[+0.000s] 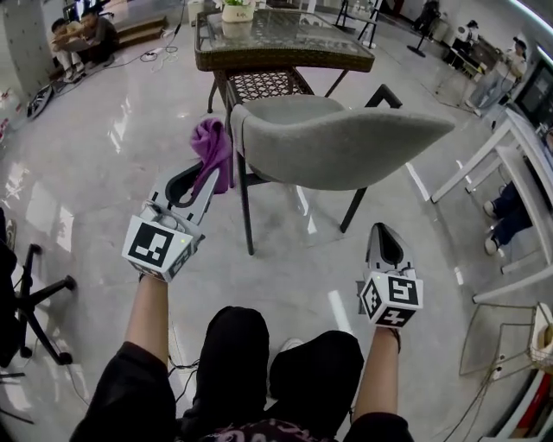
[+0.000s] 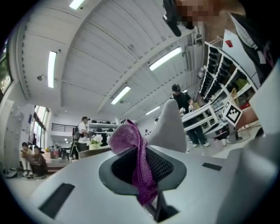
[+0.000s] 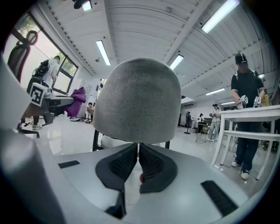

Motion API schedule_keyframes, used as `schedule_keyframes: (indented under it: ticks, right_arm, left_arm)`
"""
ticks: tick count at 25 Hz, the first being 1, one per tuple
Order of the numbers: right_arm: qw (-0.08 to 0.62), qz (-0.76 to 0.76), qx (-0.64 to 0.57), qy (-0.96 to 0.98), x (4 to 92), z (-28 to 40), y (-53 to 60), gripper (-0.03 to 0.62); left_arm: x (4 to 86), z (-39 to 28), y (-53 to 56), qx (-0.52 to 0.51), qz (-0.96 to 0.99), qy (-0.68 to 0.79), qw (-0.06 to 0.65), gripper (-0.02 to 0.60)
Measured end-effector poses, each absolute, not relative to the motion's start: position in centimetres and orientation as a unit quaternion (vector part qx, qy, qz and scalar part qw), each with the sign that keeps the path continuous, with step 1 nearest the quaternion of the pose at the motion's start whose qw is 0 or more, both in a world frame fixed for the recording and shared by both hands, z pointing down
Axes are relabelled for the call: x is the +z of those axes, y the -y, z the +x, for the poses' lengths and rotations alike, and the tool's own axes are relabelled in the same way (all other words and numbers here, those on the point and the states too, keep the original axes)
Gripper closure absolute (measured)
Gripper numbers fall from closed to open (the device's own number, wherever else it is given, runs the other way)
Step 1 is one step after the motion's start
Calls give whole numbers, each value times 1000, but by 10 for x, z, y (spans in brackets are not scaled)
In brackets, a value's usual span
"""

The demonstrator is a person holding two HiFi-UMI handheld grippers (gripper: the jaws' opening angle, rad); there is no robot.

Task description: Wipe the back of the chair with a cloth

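A grey upholstered chair on dark legs stands in front of me, its curved back facing me. My left gripper is shut on a purple cloth, which bunches above the jaws and hangs beside the left edge of the chair back. In the left gripper view the cloth runs down between the jaws, with the chair back just beyond it. My right gripper is shut with nothing in it, low and to the right, below the chair back.
A glass-topped wicker table with a potted plant stands beyond the chair. White tables and standing people are at the right. A black office chair base is at the left. People sit on steps far left.
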State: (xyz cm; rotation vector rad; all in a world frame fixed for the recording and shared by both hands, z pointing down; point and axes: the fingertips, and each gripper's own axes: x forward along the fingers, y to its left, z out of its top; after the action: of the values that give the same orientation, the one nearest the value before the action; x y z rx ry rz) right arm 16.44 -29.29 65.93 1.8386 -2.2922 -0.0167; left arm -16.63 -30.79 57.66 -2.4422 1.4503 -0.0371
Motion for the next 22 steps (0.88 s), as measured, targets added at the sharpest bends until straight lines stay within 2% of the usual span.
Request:
schedule_keyframes:
  ticks: [3,6,10,22]
  right_arm:
    - [104,611,-11,785,662,152,306,565]
    - [106,608,-12,786,665,150,312,565]
    - [115,617,-10,779,668,164,309,565]
    - [131,654,-5,745,672,217,283,565]
  left_arm:
    - [594,-185,339,-32,-833,-528,161,511]
    - [605,-168,357,-34,-841,-519,151,511]
    - [613,-123,356,-37,-864,-480,148,511]
    - [601,35,314,-24,-923,-323,206,511]
